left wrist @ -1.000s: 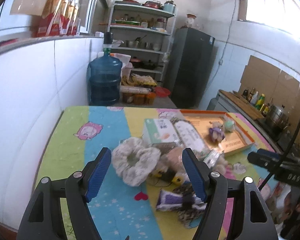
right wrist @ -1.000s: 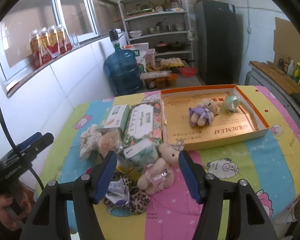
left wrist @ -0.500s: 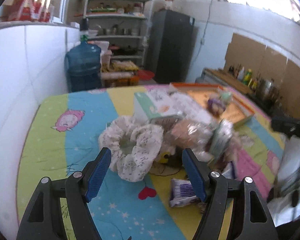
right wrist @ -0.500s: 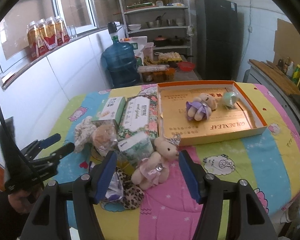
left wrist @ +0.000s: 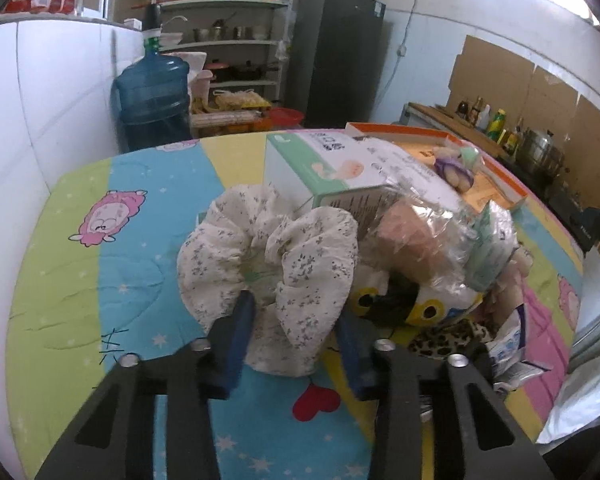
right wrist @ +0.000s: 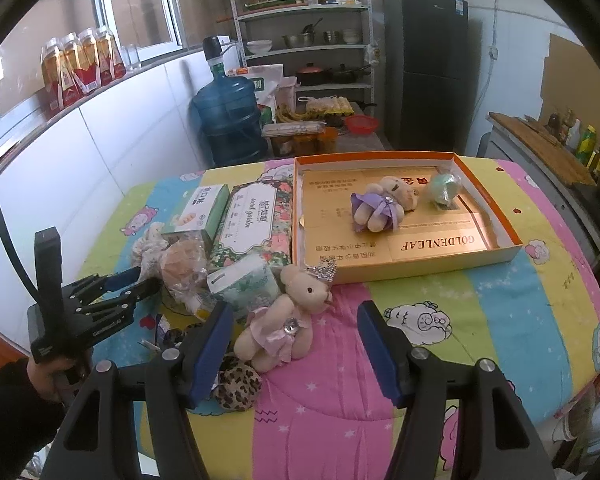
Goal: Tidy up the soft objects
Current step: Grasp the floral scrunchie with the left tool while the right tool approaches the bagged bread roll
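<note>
The left tool [left wrist: 296,320] is closing on the white floral scrunchie [left wrist: 268,264], which lies toward the left edge of the table [left wrist: 60,280] at the near end of a heap of soft things; its blue pads are already pressed into the near lobes of the fabric, so it has hold of the cloth but only of a loose fold. That is the main risk: the ruffle is slack and bulky, and a bite on one fold may let the rest sag or slide out when lifted. The scrunchie also leans against the green-and-white carton [left wrist: 320,172] and touches the plastic-wrapped bun [left wrist: 416,236], so a lift could drag the crinkly wrap along or tip the carton onto the yellow-eyed pouch [left wrist: 400,304] beneath. The right tool [right wrist: 296,344] hangs wide and empty over the near edge, straddling the pink-dressed teddy bear [right wrist: 284,320] without touching it; if it drops carelessly it may snag the leopard-print scrunchie [right wrist: 236,384] beside the bear. The orange-rimmed box [right wrist: 508,236], on the far right side of the table, already holds a purple-dressed bear [right wrist: 380,208] and a pale green wrapped item [right wrist: 444,188], leaving room but calling for a clear carry across the clutter.
</note>
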A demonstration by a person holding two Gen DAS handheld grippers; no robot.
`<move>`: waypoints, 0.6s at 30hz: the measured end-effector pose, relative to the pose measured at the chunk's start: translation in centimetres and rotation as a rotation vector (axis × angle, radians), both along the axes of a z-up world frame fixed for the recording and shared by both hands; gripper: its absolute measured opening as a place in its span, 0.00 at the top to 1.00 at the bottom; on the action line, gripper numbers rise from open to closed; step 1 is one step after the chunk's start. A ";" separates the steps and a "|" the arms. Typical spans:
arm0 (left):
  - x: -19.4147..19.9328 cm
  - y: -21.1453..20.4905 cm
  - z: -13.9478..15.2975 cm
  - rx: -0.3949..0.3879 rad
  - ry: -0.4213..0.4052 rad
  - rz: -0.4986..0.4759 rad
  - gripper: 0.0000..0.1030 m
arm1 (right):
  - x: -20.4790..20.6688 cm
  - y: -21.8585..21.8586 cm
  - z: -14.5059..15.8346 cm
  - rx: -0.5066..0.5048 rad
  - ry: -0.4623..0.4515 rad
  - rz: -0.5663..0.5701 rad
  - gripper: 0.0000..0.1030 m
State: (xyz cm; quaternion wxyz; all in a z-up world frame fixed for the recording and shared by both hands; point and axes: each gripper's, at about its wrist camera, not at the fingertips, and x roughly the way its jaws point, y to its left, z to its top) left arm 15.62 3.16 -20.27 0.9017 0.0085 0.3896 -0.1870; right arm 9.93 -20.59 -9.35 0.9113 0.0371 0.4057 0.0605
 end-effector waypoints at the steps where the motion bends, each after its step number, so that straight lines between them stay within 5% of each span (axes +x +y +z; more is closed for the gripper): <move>1: 0.0 0.1 0.0 -0.005 -0.003 0.001 0.75 | 0.1 0.0 0.0 0.001 0.002 0.003 0.38; 5: -0.3 0.8 0.1 -0.046 -0.007 0.017 0.91 | 0.7 0.8 -0.1 0.018 0.007 0.045 0.38; 18: -3.4 5.3 5.6 -0.185 -0.114 0.181 0.92 | 4.6 9.2 -0.2 -0.038 -0.047 0.322 0.38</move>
